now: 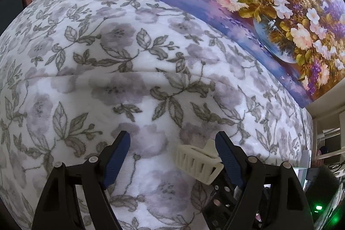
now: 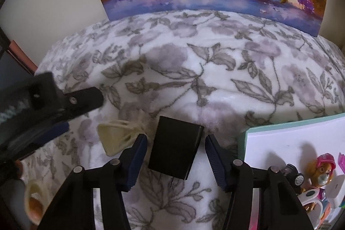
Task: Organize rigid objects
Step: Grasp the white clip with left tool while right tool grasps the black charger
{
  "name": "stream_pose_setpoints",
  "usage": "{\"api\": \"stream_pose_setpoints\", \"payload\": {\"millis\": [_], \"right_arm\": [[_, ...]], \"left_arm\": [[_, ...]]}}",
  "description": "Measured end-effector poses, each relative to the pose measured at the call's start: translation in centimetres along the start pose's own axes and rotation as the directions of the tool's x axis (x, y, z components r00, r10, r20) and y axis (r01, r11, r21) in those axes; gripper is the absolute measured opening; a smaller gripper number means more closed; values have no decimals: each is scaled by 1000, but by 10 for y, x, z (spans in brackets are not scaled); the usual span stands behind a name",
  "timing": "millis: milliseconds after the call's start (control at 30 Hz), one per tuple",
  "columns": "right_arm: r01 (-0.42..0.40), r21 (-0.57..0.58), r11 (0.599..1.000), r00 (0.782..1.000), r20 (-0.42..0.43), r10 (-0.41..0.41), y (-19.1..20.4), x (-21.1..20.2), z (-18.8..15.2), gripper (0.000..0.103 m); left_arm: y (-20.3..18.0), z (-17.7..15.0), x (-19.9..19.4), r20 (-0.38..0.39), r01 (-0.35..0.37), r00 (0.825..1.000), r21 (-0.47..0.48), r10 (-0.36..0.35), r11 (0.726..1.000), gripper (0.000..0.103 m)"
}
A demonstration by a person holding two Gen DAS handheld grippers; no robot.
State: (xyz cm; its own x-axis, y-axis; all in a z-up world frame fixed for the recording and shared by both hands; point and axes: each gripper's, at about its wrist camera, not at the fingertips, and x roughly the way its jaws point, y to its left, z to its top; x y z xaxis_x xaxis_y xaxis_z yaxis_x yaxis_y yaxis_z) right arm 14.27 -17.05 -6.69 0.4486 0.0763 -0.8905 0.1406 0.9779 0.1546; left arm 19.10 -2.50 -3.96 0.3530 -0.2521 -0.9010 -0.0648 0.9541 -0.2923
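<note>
Right gripper (image 2: 175, 160), jaws part-open, straddles the black box-shaped plug adapter (image 2: 175, 149) without touching it, left gripper (image 1: 172, 156) gapes wide, empty (cream plastic hair claw (image 1: 197, 162) against one finger), on the flowered fleece bed blanket (image 2: 215, 83).

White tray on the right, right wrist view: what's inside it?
The white tray holds a pup figure in a pink helmet and a small black wheeled toy. More toys crowd the corner, cut off by the frame edge and the right hand-held gripper.
</note>
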Motion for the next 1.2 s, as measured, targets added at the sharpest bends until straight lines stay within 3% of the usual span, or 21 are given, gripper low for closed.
{"api": "stream_pose_setpoints", "payload": {"millis": [267,433,800,1200], "right_arm": [[17,1,1000,1000,6,-17,-2,4,-2,45],[12,10,1000,1000,0,-12,-7,1,-2,45],[-37,78,996,999,21,35,-23,-23,5,45],[-8,156,988,999,45,1,-51,-61,14,45]], "left_arm": [[-8,-2,6,-29,12,1000,38,-11,999,82],[-10,-3,9,-53,45,998,36,-43,998,82],[-11,-4,10,-77,40,996,38,-37,998,82],[-12,-8,3,-98,10,995,73,-3,997,82]]}}
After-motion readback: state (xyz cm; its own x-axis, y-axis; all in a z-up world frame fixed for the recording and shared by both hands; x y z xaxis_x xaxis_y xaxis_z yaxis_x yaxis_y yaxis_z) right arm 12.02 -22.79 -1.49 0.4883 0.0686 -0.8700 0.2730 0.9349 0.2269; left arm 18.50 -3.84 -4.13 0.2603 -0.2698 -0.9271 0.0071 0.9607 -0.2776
